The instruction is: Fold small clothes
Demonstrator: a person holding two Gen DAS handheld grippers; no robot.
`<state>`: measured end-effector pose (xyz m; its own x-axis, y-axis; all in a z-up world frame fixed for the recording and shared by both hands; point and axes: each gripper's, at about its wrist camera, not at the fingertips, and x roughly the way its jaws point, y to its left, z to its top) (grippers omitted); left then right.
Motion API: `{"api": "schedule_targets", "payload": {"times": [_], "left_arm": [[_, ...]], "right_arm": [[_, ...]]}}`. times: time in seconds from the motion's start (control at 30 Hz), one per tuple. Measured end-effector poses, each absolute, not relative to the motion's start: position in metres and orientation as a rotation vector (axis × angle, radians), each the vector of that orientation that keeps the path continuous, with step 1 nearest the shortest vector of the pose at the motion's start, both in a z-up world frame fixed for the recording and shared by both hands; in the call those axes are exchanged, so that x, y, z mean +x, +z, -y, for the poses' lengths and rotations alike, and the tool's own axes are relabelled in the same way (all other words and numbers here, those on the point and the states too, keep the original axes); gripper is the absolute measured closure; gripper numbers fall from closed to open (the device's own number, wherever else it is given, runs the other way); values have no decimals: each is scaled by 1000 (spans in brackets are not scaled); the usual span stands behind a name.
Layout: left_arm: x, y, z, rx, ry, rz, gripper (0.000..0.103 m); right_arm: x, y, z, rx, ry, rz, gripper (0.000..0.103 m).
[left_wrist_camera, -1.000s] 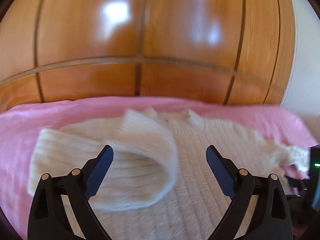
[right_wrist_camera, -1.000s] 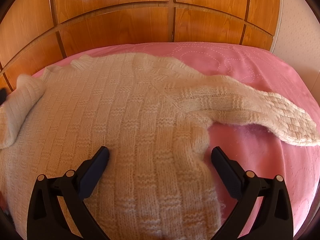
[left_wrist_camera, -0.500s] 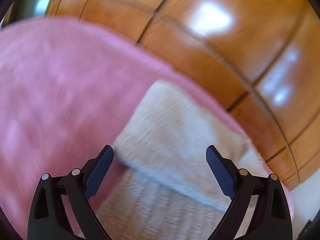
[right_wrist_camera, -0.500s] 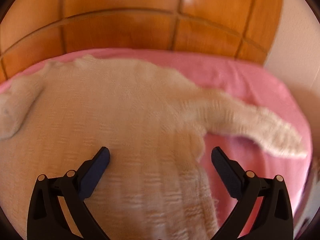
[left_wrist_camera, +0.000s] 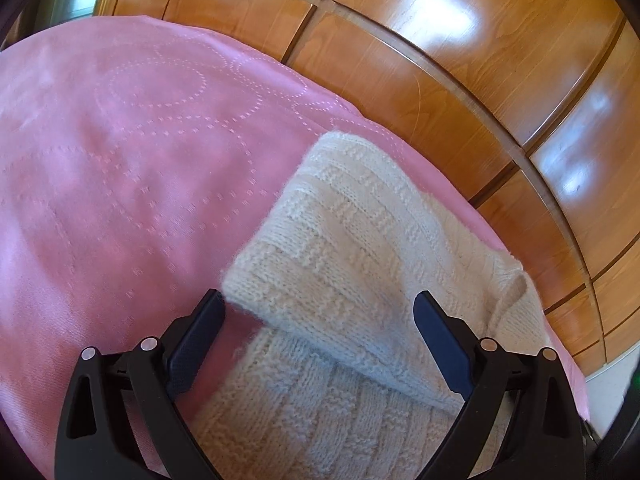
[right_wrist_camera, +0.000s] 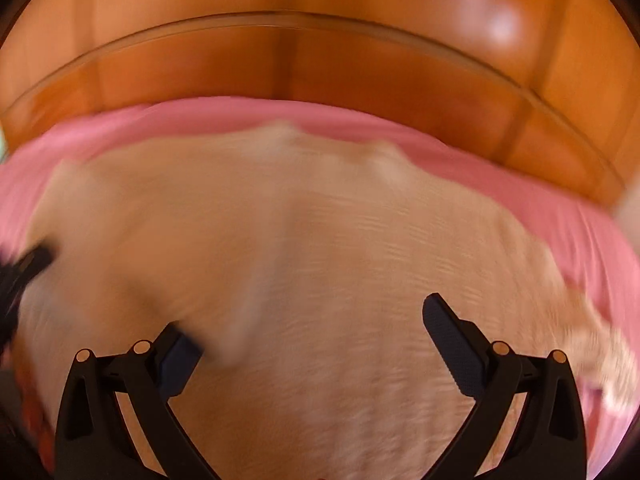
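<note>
A glossy wooden panelled headboard [left_wrist_camera: 420, 92] fills the back of both views, its grooves curving with the lens, and below it a pink bedspread [left_wrist_camera: 120, 168] with dotted stitched circles covers the bed. On the bedspread lies the cream knitted sweater [right_wrist_camera: 320, 248], spread flat with its neck toward the headboard; in the right wrist view, which is smeared with blur, its body takes up most of the lower picture, and a pale strip of knit trails off at the far right edge. In the left wrist view one sleeve [left_wrist_camera: 340, 240] is folded back over the body of the sweater, its cuff end resting near the pink cloth on the left side and its basket-weave pattern sharp. The left gripper [left_wrist_camera: 320, 312] hovers just above that folded sleeve with its jaws spread wide and nothing between them, the left finger just beside the sleeve's edge. The right gripper [right_wrist_camera: 312, 320] sits over the lower body of the sweater, jaws likewise wide apart and empty. A dark blurred shape [right_wrist_camera: 28, 268] shows at the left edge of the right wrist view
</note>
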<state>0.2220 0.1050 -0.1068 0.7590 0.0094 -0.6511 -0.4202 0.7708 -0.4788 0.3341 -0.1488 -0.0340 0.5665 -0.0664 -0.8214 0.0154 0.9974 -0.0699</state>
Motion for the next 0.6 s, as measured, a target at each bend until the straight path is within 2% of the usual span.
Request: {"api": "schedule_targets", "payload": {"times": [0.07,0.17,0.5,0.6], "left_arm": [[224,-107,-104,-653,250,-680,7],[224,-108,-104,-644,250,-685,6],[226,-107,-103,-643,250,-686,6],[229,-108,-100,-621,255,-701,4]], "right_arm": [[340,-46,192,154,-113,-1015,2],[330,-48,230,352,-109,-960,2],[308,-32,233,257,-211,-904,2],[321,-49,232,194,-300,-1024,2]]}}
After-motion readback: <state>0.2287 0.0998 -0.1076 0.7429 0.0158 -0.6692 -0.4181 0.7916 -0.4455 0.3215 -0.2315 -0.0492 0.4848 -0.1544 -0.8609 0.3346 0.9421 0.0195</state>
